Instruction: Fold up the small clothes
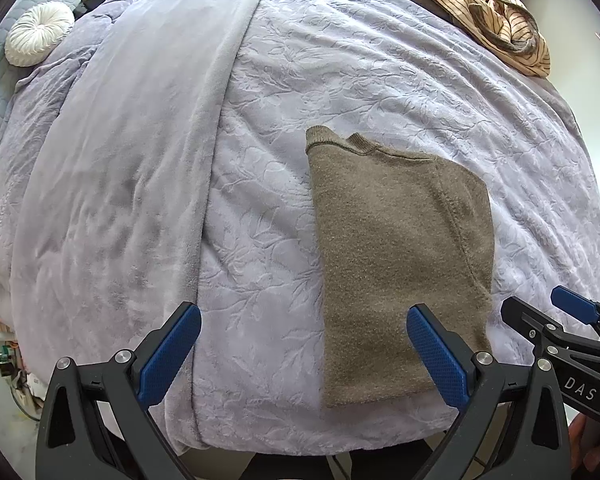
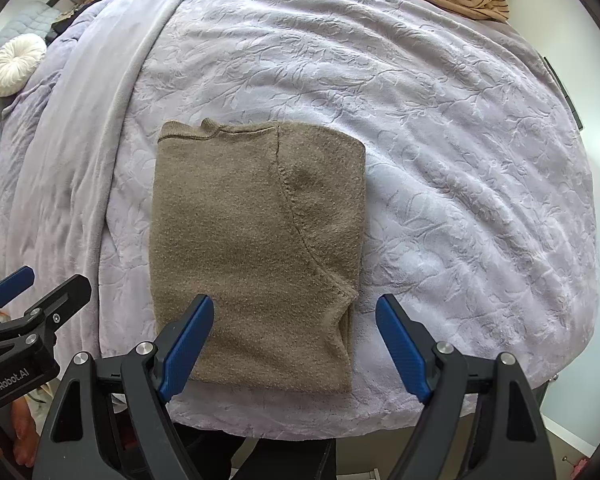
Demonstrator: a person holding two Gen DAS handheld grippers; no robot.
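A small olive-brown knit garment point(image 1: 400, 256) lies folded lengthwise into a tall rectangle on the lilac bedspread point(image 1: 284, 120); it also shows in the right wrist view point(image 2: 256, 248). My left gripper point(image 1: 304, 356) is open and empty, hovering above the near edge of the bed, its right finger over the garment's near end. My right gripper point(image 2: 296, 348) is open and empty above the garment's near right corner. The right gripper also shows in the left wrist view point(image 1: 548, 312), and the left gripper in the right wrist view point(image 2: 40, 284).
A striped beige garment pile point(image 1: 496, 24) lies at the far right of the bed. A round white cushion point(image 1: 38, 34) sits at the far left. A plain lilac blanket point(image 1: 140, 160) covers the left side. The bed's near edge point(image 2: 300, 428) is just below the grippers.
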